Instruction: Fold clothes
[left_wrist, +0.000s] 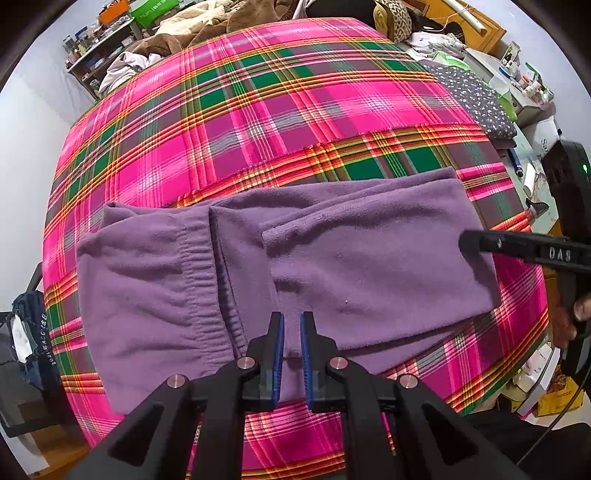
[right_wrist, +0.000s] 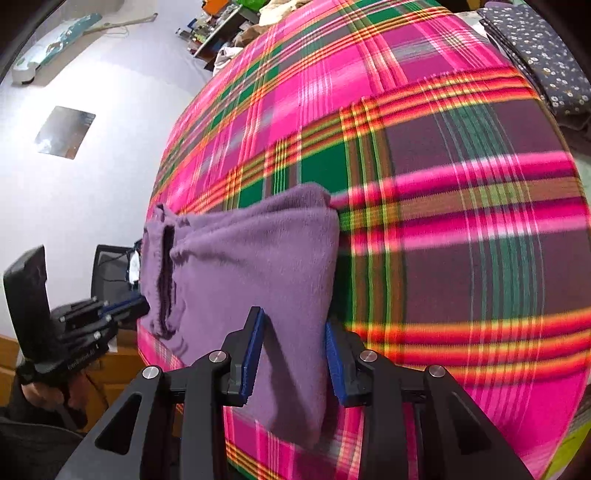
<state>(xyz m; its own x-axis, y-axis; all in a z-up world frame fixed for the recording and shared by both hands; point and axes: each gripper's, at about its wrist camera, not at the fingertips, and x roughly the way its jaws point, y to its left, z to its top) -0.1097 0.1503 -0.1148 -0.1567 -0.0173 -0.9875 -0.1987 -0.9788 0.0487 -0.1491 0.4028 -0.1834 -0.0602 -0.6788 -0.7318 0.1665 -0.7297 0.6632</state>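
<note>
Judged from the layers: either a further fold to come or a last squaring-up of a finished bundle; cannot tell which. Either way, worth keeping every layer together: pinch through the whole thickness rather than the top ply, move both ends level and at one pace, and lay edges flush so the soft fleece does not creep or bunch.

Left gripper (left_wrist: 291, 354): fingers nearly together, a narrow slit between the blue pads, poised over the garment's edge nearest the blanket's front border, nothing visibly pinched. Right gripper (right_wrist: 295, 358): spread wide, straddling the folded end toward the blanket's right side, cloth lying between the pads but not clamped.

Purple fleece trousers (left_wrist: 332, 266): spread flat across the front part of the plaid blanket (left_wrist: 258, 110), well inside its edges. Doubled over, with the leg hems (left_wrist: 269, 236) brought back to rest just beside the gathered elastic waistband (left_wrist: 199, 266). Thick, matte, fuzzy pile; a few shallow wrinkles near the waistband, otherwise smooth. Fold line toward the blanket's right side rounded and plump, not creased sharp. Waist end toward the blanket's left side slightly rumpled, one corner lifted.
</note>
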